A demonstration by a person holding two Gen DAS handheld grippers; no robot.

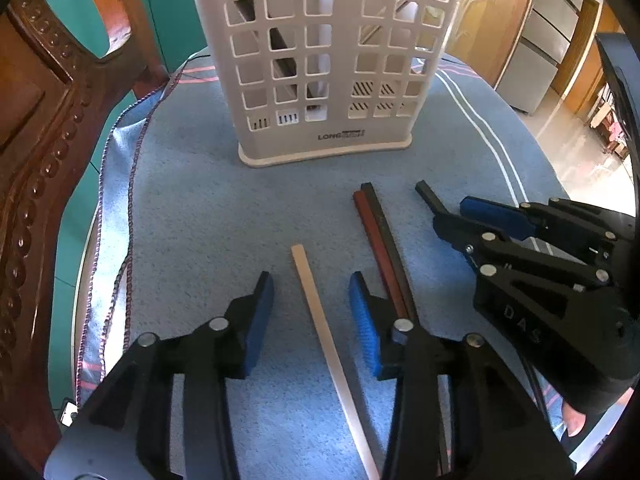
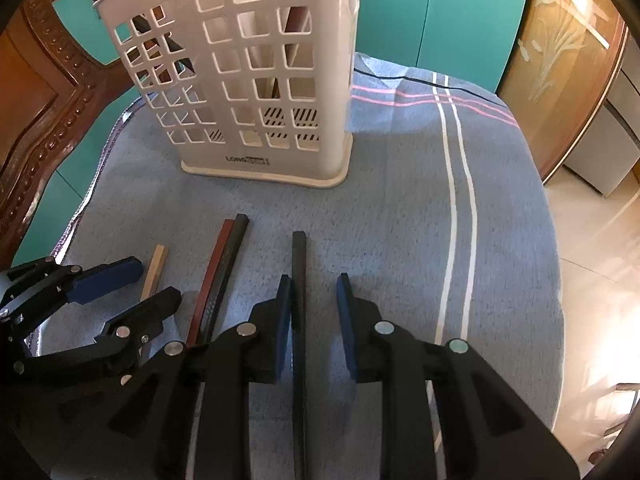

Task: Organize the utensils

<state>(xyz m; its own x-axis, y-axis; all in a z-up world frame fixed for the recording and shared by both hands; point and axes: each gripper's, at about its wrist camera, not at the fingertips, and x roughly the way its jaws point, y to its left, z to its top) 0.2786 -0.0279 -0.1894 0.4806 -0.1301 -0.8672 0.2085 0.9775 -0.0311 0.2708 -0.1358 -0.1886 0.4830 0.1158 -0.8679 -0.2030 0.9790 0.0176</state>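
**Chopsticks on the blue cloth, both claws spread over them**

Chopsticks lie loose in front of a white slotted holder [image 1: 320,60], and we start from the left wrist view. Our left gripper [image 1: 311,312] points down at the blue towel [image 1: 192,220] with its jaws spread, and a pale chopstick [image 1: 320,320] runs up the gap between the blue pads [image 1: 260,320] without touching either. A red chopstick [image 1: 374,240] and a dark chopstick [image 1: 386,232] lie side by side, touching, just right of it and passing under the right finger. Further right, our right gripper [image 1: 448,210] straddles a black chopstick [image 1: 426,194].

From the right wrist view, our right gripper [image 2: 314,312] is parted. The black chopstick [image 2: 299,280] lies between the pads, close against the left one and clear of the right one. The red chopstick [image 2: 214,276] and dark chopstick [image 2: 232,264] rest to the left, then the pale chopstick [image 2: 154,270] between the fingers of the left gripper [image 2: 154,286]. The holder [image 2: 248,80] stands upright beyond them on the towel [image 2: 400,200], with dark sticks leaning inside. A carved wooden chair [image 2: 48,92] stands at the left edge.
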